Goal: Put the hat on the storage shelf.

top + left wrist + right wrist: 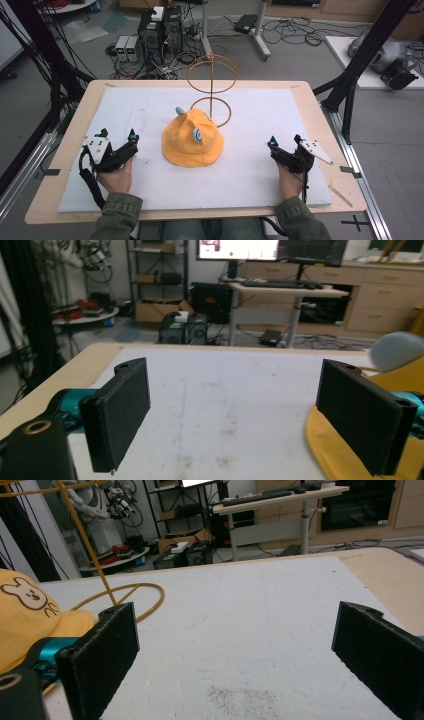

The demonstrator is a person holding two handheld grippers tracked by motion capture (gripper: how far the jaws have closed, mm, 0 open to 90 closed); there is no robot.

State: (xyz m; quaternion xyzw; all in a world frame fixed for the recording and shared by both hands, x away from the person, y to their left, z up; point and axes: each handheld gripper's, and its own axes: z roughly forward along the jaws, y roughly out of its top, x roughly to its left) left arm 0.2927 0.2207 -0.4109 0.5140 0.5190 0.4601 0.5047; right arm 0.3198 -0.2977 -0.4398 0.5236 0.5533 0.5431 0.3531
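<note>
Both grippers wide open and empty, with the yellow hat (193, 140) lying between them on the white mat (260, 170).

Left gripper (118, 136) sits in my left hand (116, 176) at the near left of the mat, jaws spread wide and clamping nothing; in the left gripper view the hat's brim (325, 450) lies just beside my right-hand jaw, though I cannot tell whether they touch. My right gripper (284, 142) rests at the near right, jaws equally far apart over bare mat, well apart from the hat. In the right gripper view the hat (25, 615) shows a small bunny face. Behind the hat, toward the far side, stands a thin golden wire stand (212, 80), its ring base on the mat. All of it sits on a wooden table (60, 150).
</note>
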